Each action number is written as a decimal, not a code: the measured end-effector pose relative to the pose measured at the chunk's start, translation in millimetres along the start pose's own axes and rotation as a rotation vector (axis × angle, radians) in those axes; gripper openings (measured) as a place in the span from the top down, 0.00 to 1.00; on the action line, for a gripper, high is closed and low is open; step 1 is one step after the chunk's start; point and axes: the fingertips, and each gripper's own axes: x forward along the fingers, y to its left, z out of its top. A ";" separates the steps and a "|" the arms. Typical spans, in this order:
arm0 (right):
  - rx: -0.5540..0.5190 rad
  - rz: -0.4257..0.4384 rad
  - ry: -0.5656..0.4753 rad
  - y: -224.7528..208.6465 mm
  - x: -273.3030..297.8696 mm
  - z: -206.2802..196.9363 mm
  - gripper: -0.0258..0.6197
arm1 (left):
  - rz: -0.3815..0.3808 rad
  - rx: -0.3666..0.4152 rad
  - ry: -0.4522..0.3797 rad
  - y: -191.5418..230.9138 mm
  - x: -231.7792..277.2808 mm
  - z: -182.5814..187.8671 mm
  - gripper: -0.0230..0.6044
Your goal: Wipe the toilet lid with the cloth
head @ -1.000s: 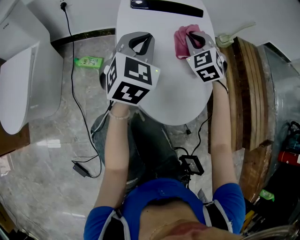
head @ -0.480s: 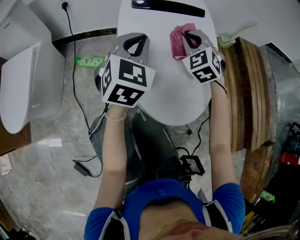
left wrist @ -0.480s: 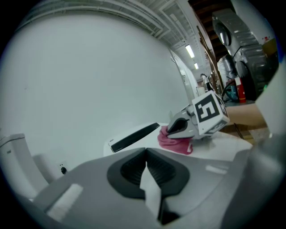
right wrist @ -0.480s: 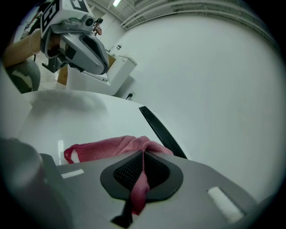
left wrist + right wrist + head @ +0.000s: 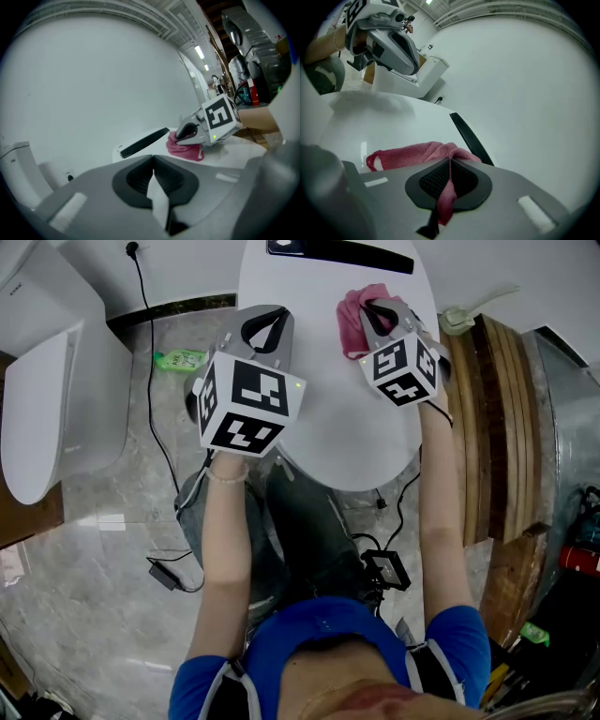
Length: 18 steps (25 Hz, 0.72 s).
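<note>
Change: cloth (image 5: 353, 322), clamped in right gripper (image 5: 382, 310), slid left, upper centre.
Left gripper (image 5: 266, 326): jaws together, empty.
Risk: thin pinch slipping, toilet lid (image 5: 347, 427) left unwiped.

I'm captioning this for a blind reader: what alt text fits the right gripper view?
The right gripper is shut on a pink cloth lying on the white toilet lid. The left gripper hangs above the lid at upper left.

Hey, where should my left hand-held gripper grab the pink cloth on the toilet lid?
Probably the loose end of the pink cloth, approached from your left: that end lies free on the toilet lid, while the right hand-held gripper is shut on the bunched middle.
</note>
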 end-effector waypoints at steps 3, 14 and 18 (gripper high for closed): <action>-0.004 0.004 -0.007 2.5 2.0 5.8 0.97 | 0.001 0.000 -0.001 0.9 -0.2 0.2 0.96; 0.008 0.036 -0.053 13.6 5.2 23.8 0.97 | 0.001 0.005 0.003 0.6 -1.6 -0.8 0.96; 0.000 0.045 -0.065 17.7 6.3 32.7 0.97 | 0.003 0.001 0.005 3.7 -4.1 -2.2 0.96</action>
